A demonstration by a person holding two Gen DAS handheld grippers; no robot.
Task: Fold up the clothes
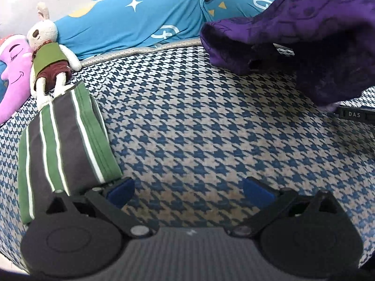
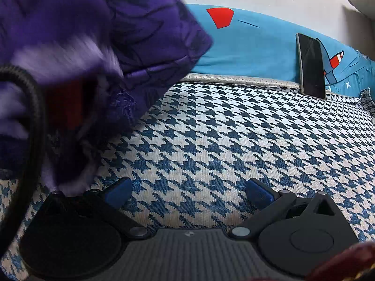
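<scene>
- Left wrist view: the left gripper is spread wide, its 2 blue pads well apart with nothing between them, only the houndstooth bed cover beneath.
- A folded green striped garment lies on the cover at the left, its near end just beside the left finger; whether they touch cannot be told.
- A stuffed rabbit lies beyond that garment, next to a pink moon pillow.
- A purple garment hangs crumpled at the upper right, its lower folds reaching the cover.
- A blue patterned bolster runs along the far edge.
- Right wrist view: the right gripper is also released, jaws wide over bare houndstooth.
- The purple garment fills the upper left, blurred, draping down beside the left finger; no pad grips it.
- A black cable curves across that fabric.
- A smartphone leans upright against the bolster.
</scene>
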